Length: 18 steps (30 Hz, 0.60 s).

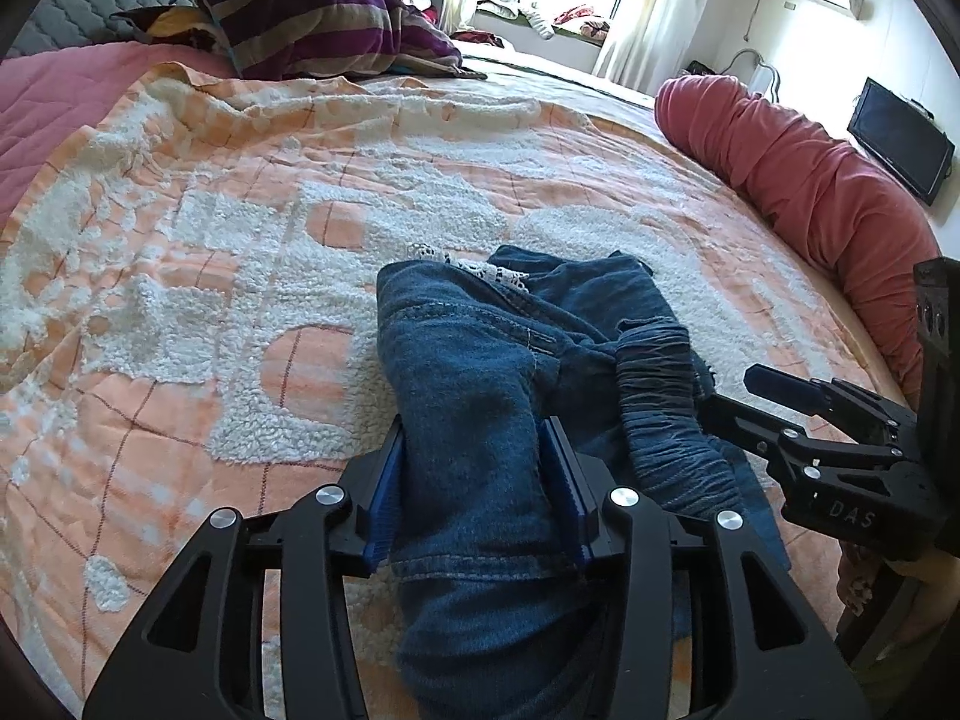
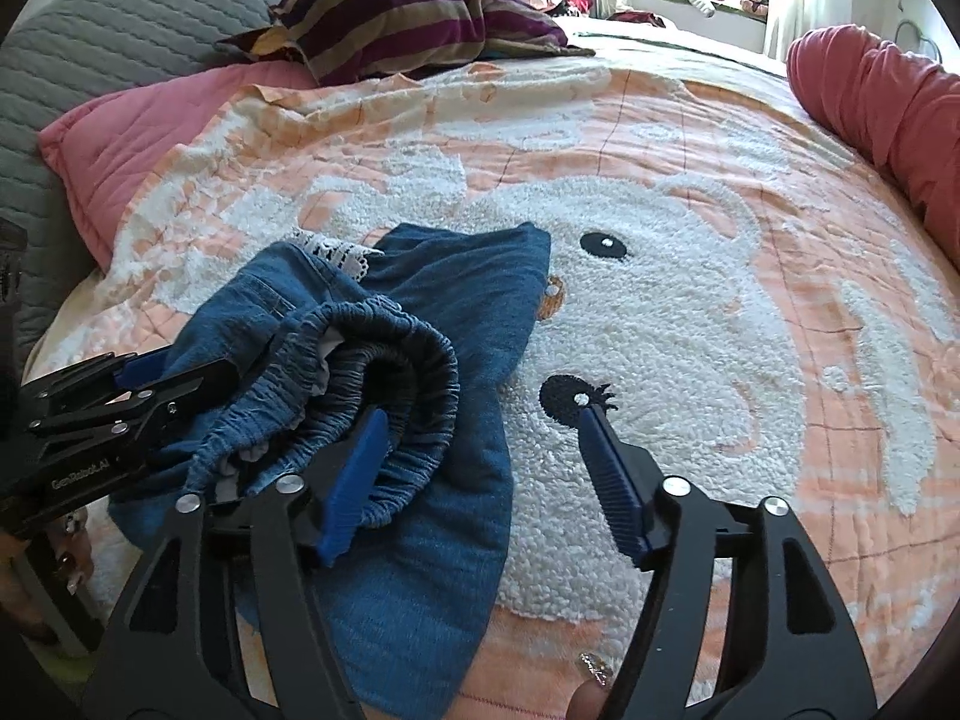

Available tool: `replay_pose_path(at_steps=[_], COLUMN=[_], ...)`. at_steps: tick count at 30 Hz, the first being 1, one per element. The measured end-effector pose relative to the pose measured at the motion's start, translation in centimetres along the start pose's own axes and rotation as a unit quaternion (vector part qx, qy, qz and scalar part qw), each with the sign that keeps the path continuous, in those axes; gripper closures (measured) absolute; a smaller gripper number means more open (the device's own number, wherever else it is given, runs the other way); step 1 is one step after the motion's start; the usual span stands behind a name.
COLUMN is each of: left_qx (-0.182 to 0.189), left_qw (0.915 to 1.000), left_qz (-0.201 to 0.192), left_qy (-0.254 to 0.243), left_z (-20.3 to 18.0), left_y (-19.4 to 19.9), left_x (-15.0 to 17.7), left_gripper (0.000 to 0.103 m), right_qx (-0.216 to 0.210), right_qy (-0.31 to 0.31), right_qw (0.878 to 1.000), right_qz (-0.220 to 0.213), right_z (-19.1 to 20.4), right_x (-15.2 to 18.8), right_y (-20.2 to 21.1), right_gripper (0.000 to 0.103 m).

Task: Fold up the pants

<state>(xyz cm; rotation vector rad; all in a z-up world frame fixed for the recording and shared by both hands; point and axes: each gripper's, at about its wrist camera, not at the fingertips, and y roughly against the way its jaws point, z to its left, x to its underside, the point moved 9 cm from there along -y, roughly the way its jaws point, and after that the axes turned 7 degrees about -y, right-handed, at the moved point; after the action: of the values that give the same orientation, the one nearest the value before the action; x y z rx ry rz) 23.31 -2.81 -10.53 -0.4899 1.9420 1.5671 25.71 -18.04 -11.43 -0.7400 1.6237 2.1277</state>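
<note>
My left gripper (image 1: 480, 492) is clamped on a thick bunch of the denim pants (image 1: 510, 360), blue pads (image 1: 384, 492) pressing in from both sides with the fabric bulging up between them. The pants sit crumpled on the peach-and-white blanket (image 1: 210, 210), near the edge of the bed closest to me, a bit of white lace trim (image 1: 474, 261) peeking out at the far end. The elastic waistband (image 2: 384, 372) is scrunched and gaping open, lying just in front of my right gripper (image 2: 480, 474). That one is spread wide: its left pad (image 2: 354, 480) rests against the waistband, its right pad hangs over the fluffy white bunny face on the blanket (image 2: 660, 300), nothing pinched between them. A striped pillow (image 1: 312, 18) lies at the far side of the bed, a red bolster (image 1: 810, 180) along the right edge.
</note>
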Motion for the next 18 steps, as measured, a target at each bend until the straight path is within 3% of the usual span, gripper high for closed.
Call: replay_pose_path(at_steps=[6, 8, 11, 18], left_qx=[-0.001, -0.004, -0.010, -0.035], left_qw=[0.9999, 0.9999, 0.9997, 0.9982], left_qz=[-0.011, -0.012, -0.018, -0.047], left_qy=[0.010, 0.011, 0.010, -0.008], left_z=[0.4, 0.6, 0.6, 0.1], left_y=[1.3, 2.0, 3.1, 6.8], left_x=[-0.2, -0.1, 0.0, -0.3], left_gripper=[0.059, 0.042, 0.040, 0.009], right_qx=[0.003, 0.004, 0.000, -0.003], right_qy=[0.000, 0.001, -0.001, -0.006], right_qw=[1.000, 1.000, 1.000, 0.998], right_qz=[-0.012, -0.019, -0.030, -0.066], right_z=[0.1, 0.3, 0.6, 0.9], right_x=[-0.1, -0.1, -0.1, -0.3], right_y=[1.5, 2.2, 3.4, 7.0], right_gripper=[0.033, 0.028, 0.021, 0.013])
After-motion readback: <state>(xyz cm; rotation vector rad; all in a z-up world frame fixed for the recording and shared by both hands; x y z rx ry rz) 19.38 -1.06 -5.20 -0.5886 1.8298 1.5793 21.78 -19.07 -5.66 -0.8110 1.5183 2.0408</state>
